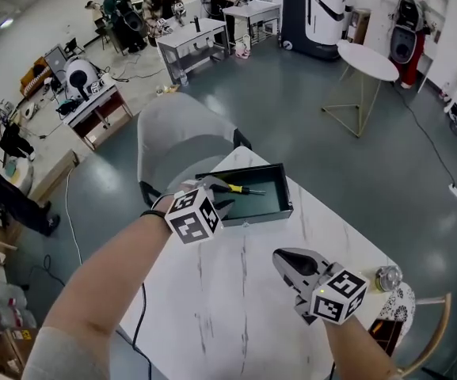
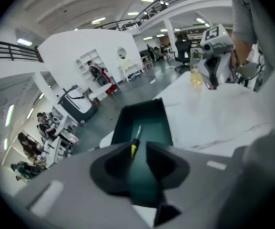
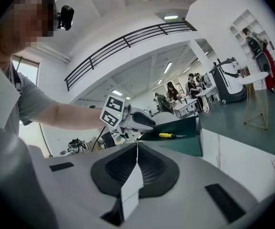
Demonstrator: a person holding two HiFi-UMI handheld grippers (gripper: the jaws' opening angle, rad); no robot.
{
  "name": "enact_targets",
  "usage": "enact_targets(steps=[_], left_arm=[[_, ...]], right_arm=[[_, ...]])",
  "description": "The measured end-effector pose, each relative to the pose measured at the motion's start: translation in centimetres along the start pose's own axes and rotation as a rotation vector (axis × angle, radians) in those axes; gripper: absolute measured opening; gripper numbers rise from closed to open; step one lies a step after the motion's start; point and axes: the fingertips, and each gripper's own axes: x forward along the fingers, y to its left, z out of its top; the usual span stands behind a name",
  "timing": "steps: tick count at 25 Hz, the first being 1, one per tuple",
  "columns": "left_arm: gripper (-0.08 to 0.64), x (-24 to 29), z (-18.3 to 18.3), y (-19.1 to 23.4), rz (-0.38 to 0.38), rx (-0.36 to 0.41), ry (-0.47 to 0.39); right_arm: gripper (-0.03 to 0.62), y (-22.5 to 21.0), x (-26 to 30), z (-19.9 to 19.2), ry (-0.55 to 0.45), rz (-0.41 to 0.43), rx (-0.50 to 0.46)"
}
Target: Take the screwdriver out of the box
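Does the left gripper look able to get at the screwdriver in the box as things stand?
Probably yes: the left gripper hovers at the open box with jaws apart, and the screwdriver lies uncovered right ahead of the gap; nothing stands between.

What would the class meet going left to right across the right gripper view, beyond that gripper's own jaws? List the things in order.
left gripper → screwdriver → black-and-white machine → round white table. The box is left out, since it overlaps the first two.
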Motion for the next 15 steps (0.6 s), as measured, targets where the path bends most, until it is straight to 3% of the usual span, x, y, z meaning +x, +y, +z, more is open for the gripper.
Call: enact_targets(steps=[8,15], left_arm=[[0.14,5.2,-1.4,0.3,-0.074,0.209,0.164],[0.158,7.6,-1.5,0.1,-0.117,0.289,0.245]], right_arm=[[0.009,-1.3,-0.3,-1.1,-0.016,0.006,0.034],[0.009,-1.8,-1.1,-1.5,-0.032,0.009,0.054]])
